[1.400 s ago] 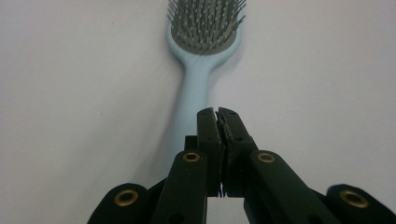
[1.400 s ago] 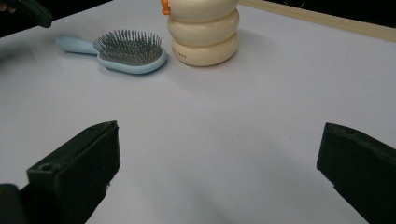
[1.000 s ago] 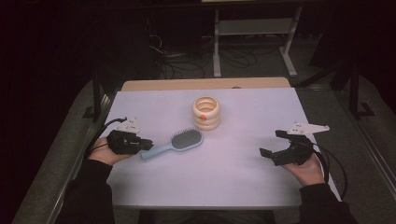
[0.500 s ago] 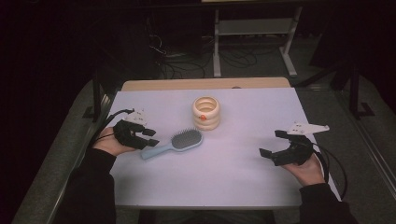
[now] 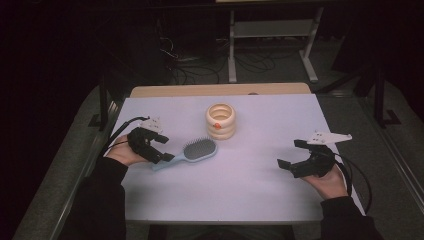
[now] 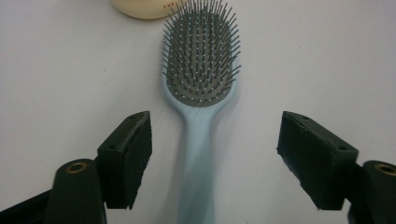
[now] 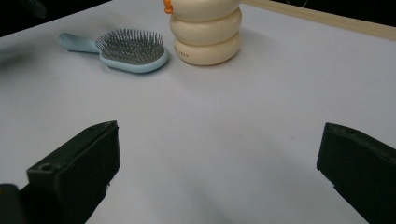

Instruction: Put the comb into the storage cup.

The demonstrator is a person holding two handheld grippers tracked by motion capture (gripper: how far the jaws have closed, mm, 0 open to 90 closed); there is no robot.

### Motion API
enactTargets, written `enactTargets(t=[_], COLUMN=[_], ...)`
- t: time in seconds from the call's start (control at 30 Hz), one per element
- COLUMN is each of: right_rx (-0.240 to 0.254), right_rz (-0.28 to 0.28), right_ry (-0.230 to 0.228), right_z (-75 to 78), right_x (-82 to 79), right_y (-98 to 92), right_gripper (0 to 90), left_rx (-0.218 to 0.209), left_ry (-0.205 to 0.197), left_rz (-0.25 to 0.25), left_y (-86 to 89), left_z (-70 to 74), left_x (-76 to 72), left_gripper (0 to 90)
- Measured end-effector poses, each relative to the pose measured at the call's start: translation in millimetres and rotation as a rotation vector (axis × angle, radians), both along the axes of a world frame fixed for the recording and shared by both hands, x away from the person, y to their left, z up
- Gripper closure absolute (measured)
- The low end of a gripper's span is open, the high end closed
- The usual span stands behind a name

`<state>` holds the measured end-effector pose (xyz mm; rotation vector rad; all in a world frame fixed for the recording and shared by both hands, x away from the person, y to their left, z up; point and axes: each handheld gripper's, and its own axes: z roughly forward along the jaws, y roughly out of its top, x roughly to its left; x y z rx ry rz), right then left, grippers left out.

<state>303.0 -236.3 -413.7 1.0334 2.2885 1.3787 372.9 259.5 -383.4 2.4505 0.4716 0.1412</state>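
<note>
A pale blue plastic hairbrush with grey bristles (image 5: 192,151) is lying flat, bristles up, on the white-topped table (image 5: 250,190), left of the middle. Its handle is pointing toward the left tongs (image 5: 162,148), which the person's left hand (image 5: 120,152) is holding low over the table at its left edge. In the left gripper view the handle of the hairbrush (image 6: 198,154) is running up between the two black jaws, and clear table is showing on either side of it; the pads are not pressing on it. These tongs have just been opening and are standing released, with the handle lying loose between them.

Just beyond the head of the brush, a cream-coloured ringed container shaped like three stacked rings (image 5: 220,121), with a small orange mark on its rim, is standing upright near the middle of the table. It is close to the brush head; whether the two are touching I cannot tell.

The right tongs (image 5: 289,153) are resting in the person's right hand (image 5: 327,180) near the right edge of the table, well apart from the brush. In the right gripper view their jaws are standing wide, released, with bare table between them, and the hairbrush (image 7: 126,50) and the container (image 7: 205,32) are sitting farther off.
</note>
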Motion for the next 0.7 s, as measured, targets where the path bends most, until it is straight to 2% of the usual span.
enactTargets(t=[0.13,0.17,0.37,0.43,0.6,0.7], right_rx=[-0.001,-0.001,-0.008,-0.006,-0.009,-0.010], right_rz=[0.001,0.001,0.002,0.000,0.003,0.005], right_ry=[0.001,0.001,0.005,0.000,0.003,0.003], right_z=[0.0,0.0,-0.4,-0.2,-0.4,-0.4], right_x=[0.0,0.1,0.2,-0.1,0.2,0.1], right_y=[0.1,0.1,0.9,0.5,0.6,1.0], right_gripper=[0.0,0.0,0.0,0.0,0.0,0.0], left_rx=[0.028,0.040,0.046,0.048,0.092,0.125], left_ry=[0.034,0.025,-0.010,-0.007,0.003,0.008], left_rz=[-0.003,-0.010,-0.030,-0.040,-0.041,-0.056], left_y=[-3.0,-3.9,-12.7,-15.2,-23.2,-28.2], left_z=[-6.7,-8.3,-15.0,-16.9,-26.2,-32.5], left_x=[3.3,3.7,6.5,7.7,9.3,9.9], left_gripper=[20.6,18.8,13.1,10.9,0.1,0.0])
